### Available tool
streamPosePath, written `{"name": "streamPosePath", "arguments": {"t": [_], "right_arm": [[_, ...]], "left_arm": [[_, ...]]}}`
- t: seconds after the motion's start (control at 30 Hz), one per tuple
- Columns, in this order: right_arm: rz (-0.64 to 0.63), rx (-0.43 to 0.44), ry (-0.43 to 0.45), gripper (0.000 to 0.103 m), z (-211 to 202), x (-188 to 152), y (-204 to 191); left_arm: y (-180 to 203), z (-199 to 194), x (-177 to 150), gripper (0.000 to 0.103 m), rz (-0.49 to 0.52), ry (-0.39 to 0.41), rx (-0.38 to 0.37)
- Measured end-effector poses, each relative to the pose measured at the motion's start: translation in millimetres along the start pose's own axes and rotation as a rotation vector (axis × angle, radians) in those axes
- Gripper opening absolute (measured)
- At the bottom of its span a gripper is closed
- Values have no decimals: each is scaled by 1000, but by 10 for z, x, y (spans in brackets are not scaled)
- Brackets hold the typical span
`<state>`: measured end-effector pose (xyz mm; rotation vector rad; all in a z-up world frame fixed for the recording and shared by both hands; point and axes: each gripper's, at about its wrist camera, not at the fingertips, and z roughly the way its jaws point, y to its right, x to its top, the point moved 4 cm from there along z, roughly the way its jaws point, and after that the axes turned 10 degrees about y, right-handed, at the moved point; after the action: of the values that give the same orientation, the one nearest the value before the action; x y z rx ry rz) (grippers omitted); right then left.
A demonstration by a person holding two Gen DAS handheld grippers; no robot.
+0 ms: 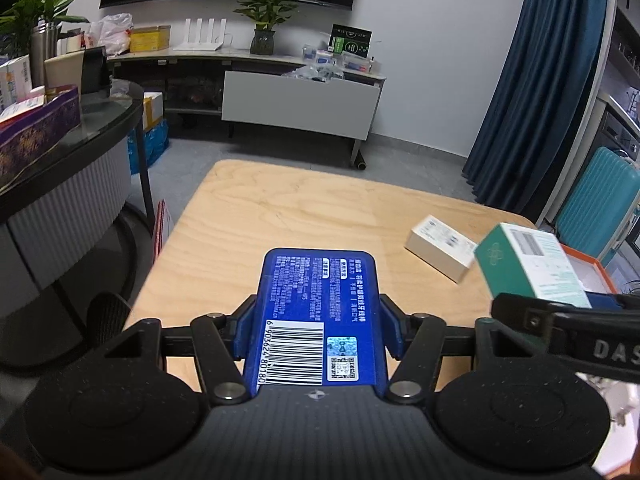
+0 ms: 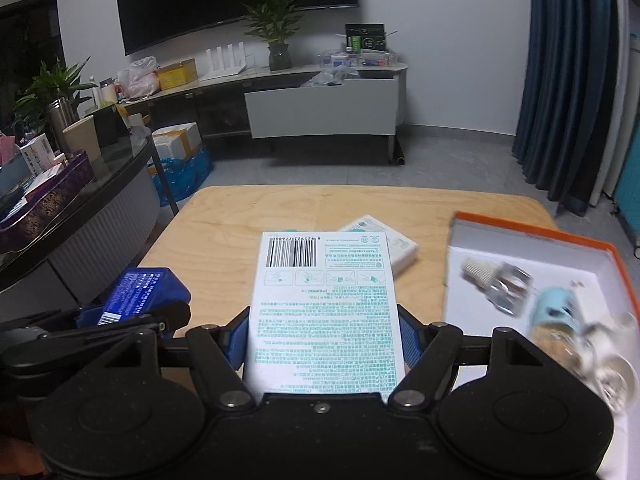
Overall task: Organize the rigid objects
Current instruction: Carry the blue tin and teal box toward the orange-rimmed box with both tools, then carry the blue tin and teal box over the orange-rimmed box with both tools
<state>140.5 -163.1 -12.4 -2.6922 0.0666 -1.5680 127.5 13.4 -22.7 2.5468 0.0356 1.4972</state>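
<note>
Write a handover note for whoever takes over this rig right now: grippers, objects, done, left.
Left gripper: shut on flat blue plastic case, held above the light wooden table.
Right gripper: shut on white-and-teal cardboard box.
Small white cardboard box lies loose on the table.
Orange-rimmed white tray, at the table's right side, holds a clear dropper bottle and other blurred bottles.
Done: both items lifted. Left: probably place them, then the white box.

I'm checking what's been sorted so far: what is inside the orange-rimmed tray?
In the orange-rimmed tray: a clear bottle with a white cap, a light-blue-topped item, and blurred clear items at the near corner. The black gripper body hides its near part.
</note>
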Motion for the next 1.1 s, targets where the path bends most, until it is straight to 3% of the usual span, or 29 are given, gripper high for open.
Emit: {"name": "streamPosePath", "arguments": {"t": [0.4, 1.1], "right_arm": [[38, -54, 32, 84, -525, -117, 328], [58, -112, 84, 84, -847, -206, 652]], "left_arm": [[229, -215, -65, 61, 2, -19, -14], [684, -306, -233, 61, 39, -48, -111]]}}
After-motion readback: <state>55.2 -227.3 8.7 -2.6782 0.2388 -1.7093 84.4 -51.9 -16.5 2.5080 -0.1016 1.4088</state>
